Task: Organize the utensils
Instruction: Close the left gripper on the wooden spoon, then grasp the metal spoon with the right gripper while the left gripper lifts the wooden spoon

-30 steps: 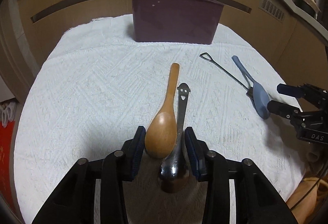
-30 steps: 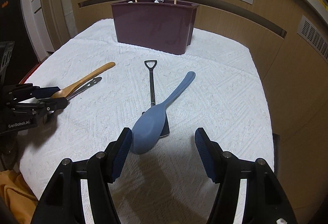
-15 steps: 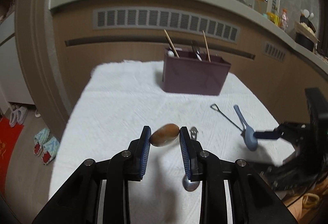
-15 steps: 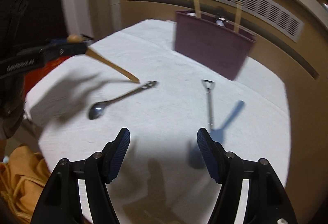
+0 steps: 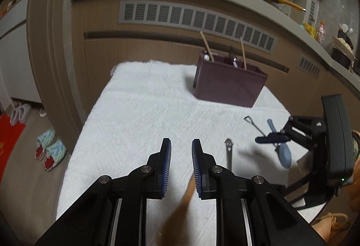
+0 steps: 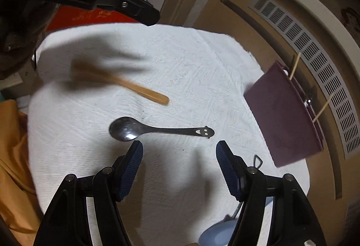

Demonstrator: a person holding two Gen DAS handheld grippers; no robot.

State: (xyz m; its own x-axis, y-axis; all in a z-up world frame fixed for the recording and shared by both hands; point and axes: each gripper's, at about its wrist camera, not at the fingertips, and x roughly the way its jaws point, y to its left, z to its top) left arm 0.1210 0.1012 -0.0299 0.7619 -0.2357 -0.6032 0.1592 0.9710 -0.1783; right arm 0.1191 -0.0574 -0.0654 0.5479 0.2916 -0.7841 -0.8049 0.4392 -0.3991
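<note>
My left gripper (image 5: 181, 156) hangs above the white cloth (image 5: 146, 115), jaws closing, nothing between its tips. The wooden spoon (image 6: 135, 88) is blurred low over the cloth beneath it, clear of the pads; in the left wrist view it is a brown smear (image 5: 182, 203) under the fingers. My right gripper (image 6: 180, 151) is open, with the smiley-handled metal spoon (image 6: 157, 130) lying crosswise just past its fingertips. A blue spoon (image 6: 216, 234) and a black shovel-handled utensil (image 6: 257, 160) lie by its right finger. The maroon holder (image 5: 227, 86) stands at the back with chopsticks in it.
A wooden cabinet front with a vent grille (image 5: 195, 21) rises right behind the table. Slippers (image 5: 48, 149) and a red mat (image 5: 9, 133) lie on the floor to the left. An orange cloth (image 6: 15, 156) hangs at the near table edge.
The left gripper lifted the wooden spoon off the cloth, then the spoon slipped out of its pads. The right gripper swung left from the blue spoon to the metal spoon and rolled.
</note>
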